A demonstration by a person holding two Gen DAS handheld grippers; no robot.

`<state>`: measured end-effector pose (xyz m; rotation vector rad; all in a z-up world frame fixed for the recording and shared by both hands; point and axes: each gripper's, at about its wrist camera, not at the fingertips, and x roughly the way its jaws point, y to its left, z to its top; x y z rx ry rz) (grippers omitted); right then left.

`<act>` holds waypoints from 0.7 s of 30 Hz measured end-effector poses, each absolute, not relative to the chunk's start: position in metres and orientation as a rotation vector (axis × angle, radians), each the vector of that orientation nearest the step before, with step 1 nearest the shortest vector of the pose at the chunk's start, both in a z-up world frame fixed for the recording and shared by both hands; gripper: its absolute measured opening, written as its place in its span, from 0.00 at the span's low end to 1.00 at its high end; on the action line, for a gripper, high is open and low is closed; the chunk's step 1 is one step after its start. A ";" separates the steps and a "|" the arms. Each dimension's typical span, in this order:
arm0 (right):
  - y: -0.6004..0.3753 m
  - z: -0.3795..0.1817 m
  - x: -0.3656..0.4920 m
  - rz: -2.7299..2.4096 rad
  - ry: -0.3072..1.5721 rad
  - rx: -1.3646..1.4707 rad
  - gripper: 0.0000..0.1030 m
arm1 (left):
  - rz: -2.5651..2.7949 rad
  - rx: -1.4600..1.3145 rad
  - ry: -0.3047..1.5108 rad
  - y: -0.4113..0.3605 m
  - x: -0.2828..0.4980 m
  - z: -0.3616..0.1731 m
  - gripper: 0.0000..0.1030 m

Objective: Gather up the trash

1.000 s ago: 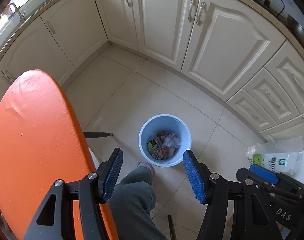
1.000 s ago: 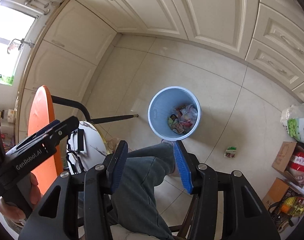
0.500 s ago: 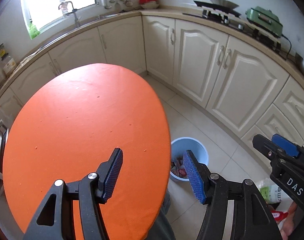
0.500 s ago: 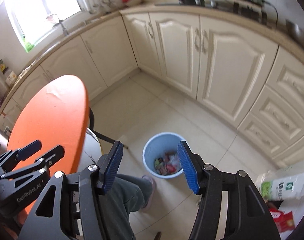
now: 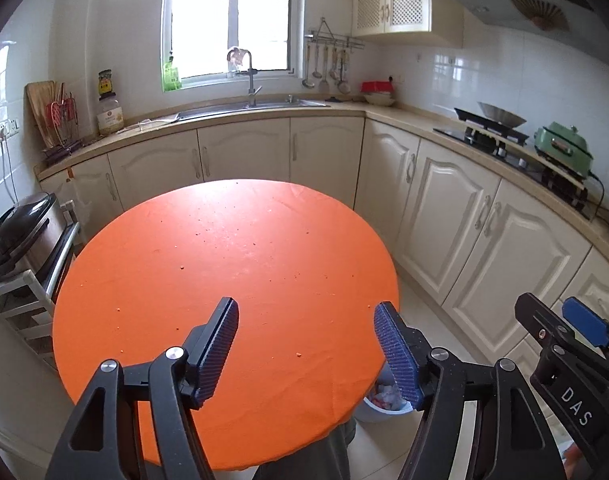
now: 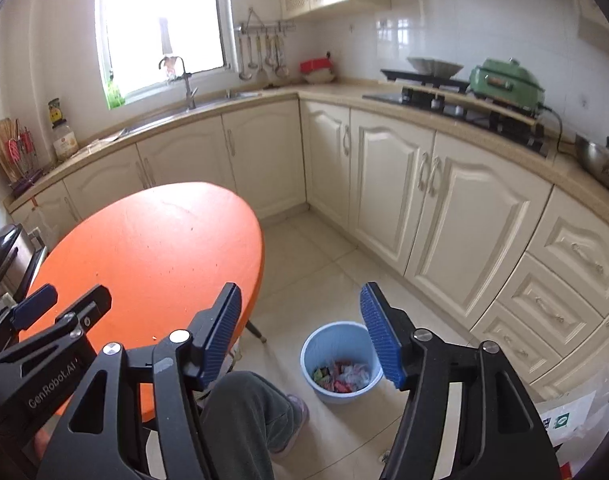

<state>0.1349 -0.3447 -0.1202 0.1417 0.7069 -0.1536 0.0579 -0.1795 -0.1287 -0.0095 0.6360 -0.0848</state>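
Note:
A round orange table (image 5: 224,272) carries only small crumbs. My left gripper (image 5: 306,350) hovers over its near edge, jaws opening, nothing between them. A light blue bin (image 6: 338,362) with wrappers inside stands on the floor right of the table; in the left wrist view only a sliver of the bin (image 5: 384,400) peeks out under the table edge. My right gripper (image 6: 302,334) hangs above the floor between table (image 6: 152,256) and bin, jaws opening and empty. Each gripper shows in the other's view: the right gripper (image 5: 564,344) at far right, the left gripper (image 6: 52,312) at far left.
Cream cabinets (image 6: 444,208) wrap the back and right under a counter with a sink (image 5: 256,104), a stove (image 5: 492,128) and a green cooker (image 6: 504,82). A person's grey trouser leg (image 6: 244,420) is below. A rack with a black appliance (image 5: 16,232) stands left. A white bag (image 6: 564,416) lies on the floor.
Both grippers rose and tilted up from looking down at the bin to facing the table and counters. The left one swung over the tabletop. Both jaws widened, the right more.

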 end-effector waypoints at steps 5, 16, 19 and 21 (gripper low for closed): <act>-0.341 -0.101 0.107 -0.196 0.625 0.167 0.71 | -0.080 -0.012 0.565 -0.171 -0.006 -0.129 0.65; -0.324 -0.080 0.075 -0.166 0.528 0.112 0.87 | -0.022 -0.057 0.459 -0.144 -0.105 -0.143 0.78; -0.317 -0.079 0.074 -0.152 0.523 0.102 0.91 | 0.001 -0.055 0.449 -0.144 -0.111 -0.147 0.81; -0.315 -0.078 0.073 -0.152 0.519 0.094 0.93 | 0.005 -0.063 0.449 -0.142 -0.114 -0.149 0.81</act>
